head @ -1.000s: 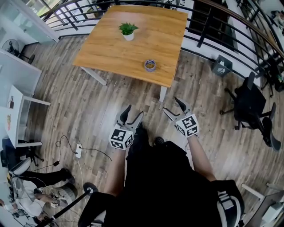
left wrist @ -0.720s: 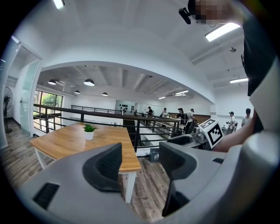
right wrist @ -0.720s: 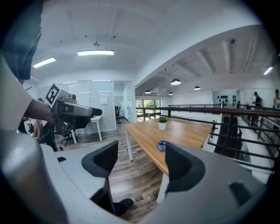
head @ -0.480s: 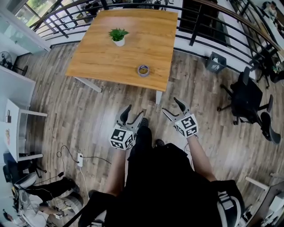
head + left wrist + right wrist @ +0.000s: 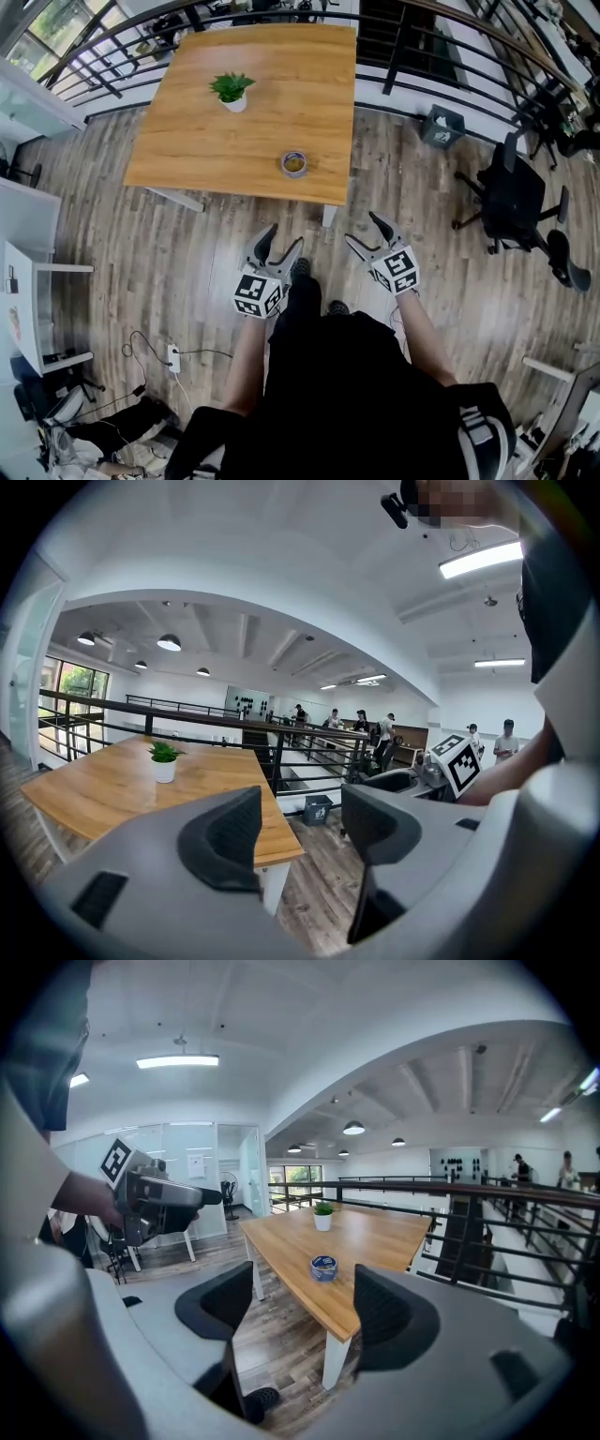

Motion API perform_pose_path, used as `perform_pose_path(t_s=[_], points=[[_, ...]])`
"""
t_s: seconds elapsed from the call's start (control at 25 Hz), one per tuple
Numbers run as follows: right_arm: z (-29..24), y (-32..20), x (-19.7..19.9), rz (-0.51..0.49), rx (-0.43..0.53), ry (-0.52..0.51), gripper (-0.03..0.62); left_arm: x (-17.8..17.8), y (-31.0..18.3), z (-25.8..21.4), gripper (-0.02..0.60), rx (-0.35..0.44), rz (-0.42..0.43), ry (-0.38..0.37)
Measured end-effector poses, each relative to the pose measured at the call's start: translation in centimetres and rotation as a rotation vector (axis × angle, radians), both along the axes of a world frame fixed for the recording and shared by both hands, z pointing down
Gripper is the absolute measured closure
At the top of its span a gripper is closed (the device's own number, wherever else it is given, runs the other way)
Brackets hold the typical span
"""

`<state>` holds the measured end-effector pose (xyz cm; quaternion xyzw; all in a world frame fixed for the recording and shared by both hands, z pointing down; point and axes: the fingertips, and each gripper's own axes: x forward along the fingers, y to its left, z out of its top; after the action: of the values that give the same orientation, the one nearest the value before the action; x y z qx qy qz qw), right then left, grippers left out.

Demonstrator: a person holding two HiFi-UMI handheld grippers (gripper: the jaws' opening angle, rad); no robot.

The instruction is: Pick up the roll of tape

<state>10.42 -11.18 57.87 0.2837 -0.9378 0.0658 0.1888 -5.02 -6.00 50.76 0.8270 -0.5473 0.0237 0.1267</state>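
The roll of tape, blue-grey with a brownish core, lies flat near the front edge of a wooden table. In the right gripper view the roll of tape shows beyond the open jaws, well out of reach. My left gripper and right gripper are both held over the wooden floor in front of the table, a good way short of it. Both stand open and hold nothing. From the left gripper view the tape is hidden; only the table shows.
A small potted plant stands farther back on the table. A black railing runs behind and to the right. An office chair and a small bin sit at the right. White desks and cables lie at the left.
The view has shifted: the table and tape sit lower and more to the left in the picture, so I stand nearer. Both grippers keep the same open pose.
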Motion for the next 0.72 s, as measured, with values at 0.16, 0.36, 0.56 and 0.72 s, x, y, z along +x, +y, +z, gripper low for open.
perform_pose_path(t_s=[0.16, 0.36, 0.56, 0.72], points=[[-0.6, -2.3, -2.1, 0.016, 0.011, 0.000, 0.244, -1.9, -2.3, 0.5, 0.305, -0.014, 0.025, 0.006], [-0.5, -4.0, -5.3, 0.013, 0.011, 0.010, 0.244, -4.0, -5.3, 1.1, 0.305, -0.018, 0.063, 0.003], [-0.2, -6.4, -7.5, 0.042, 0.017, 0.029, 0.244, -6.3, -8.1, 1.8, 0.305, -0.034, 0.115, 0.003], [0.0, -8.5, -8.4, 0.097, 0.014, 0.038, 0.246, -7.8, -10.1, 2.3, 0.305, -0.040, 0.167, -0.002]])
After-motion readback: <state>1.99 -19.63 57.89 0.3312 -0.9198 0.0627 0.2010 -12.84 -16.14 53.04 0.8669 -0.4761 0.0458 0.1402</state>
